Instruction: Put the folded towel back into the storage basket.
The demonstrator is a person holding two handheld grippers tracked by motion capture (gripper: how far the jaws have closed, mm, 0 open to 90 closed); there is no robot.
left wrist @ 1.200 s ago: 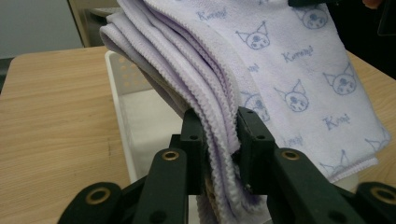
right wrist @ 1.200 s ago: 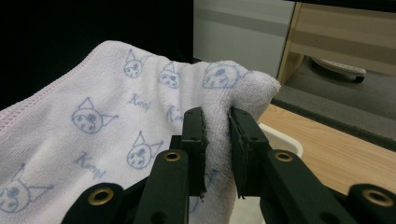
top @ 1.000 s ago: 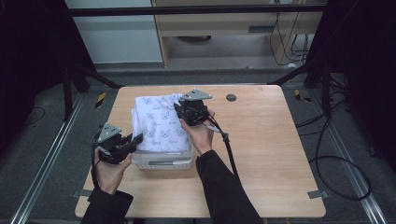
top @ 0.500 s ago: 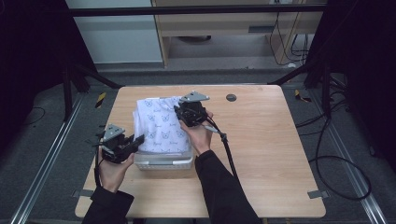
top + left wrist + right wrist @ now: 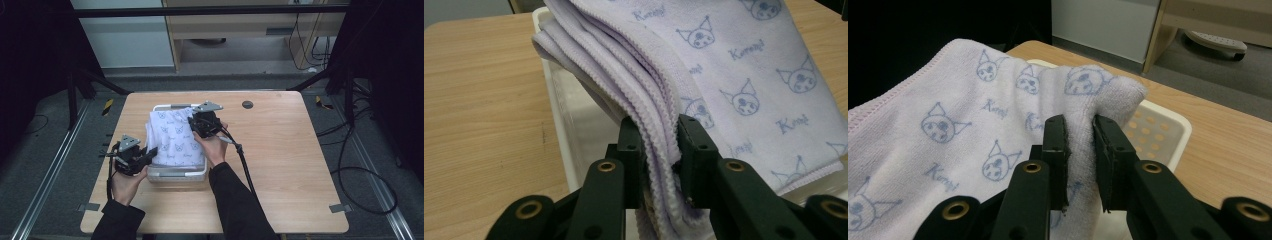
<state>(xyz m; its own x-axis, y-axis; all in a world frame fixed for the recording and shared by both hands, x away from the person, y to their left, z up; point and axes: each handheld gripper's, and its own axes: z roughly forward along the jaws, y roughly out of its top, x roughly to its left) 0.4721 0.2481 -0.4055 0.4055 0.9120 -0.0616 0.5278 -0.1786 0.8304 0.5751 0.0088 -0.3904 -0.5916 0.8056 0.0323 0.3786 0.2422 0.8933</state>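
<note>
Lilac terry towel (image 5: 176, 140) printed with blue cat faces and script, folded in several layers, draped over the white plastic basket (image 5: 176, 176) on my wooden tabletop (image 5: 285, 165). Left claw (image 5: 658, 150): clamped narrow on the stacked stitched edges at the near-left corner. Right claw (image 5: 1079, 145): clamped narrow on a bunched fold at the far-right corner.

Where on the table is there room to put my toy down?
The right half of the wooden table is bare, from the white basket to the right edge, with just a small dark disc at the back. The left is crowded: basket, towel, both hands.
</note>
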